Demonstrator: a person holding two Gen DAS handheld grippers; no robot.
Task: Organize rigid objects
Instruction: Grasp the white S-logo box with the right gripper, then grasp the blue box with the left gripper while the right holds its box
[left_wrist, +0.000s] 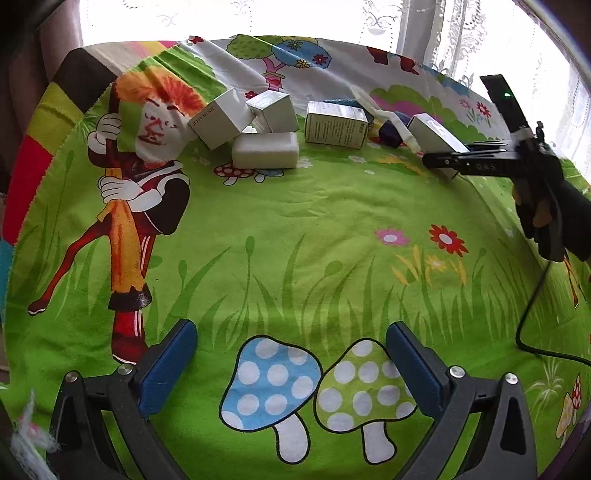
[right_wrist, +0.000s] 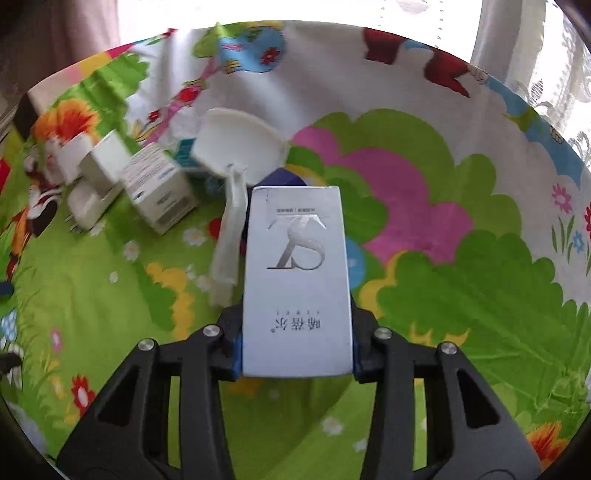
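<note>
Right wrist view: right gripper (right_wrist: 297, 350) pads clamp white box (right_wrist: 295, 280) by its near end; left gripper (left_wrist: 291, 365) gapes empty

A tall white box (right_wrist: 297, 280) with a silver logo is clamped at its near end between 2 blue-padded fingers (right_wrist: 236, 354). A white scoop (right_wrist: 236, 155) lies just beside it. Further left, 4 white boxes (left_wrist: 266, 125) are seen clustered, touching, with a white adapter (right_wrist: 88, 203).
</note>
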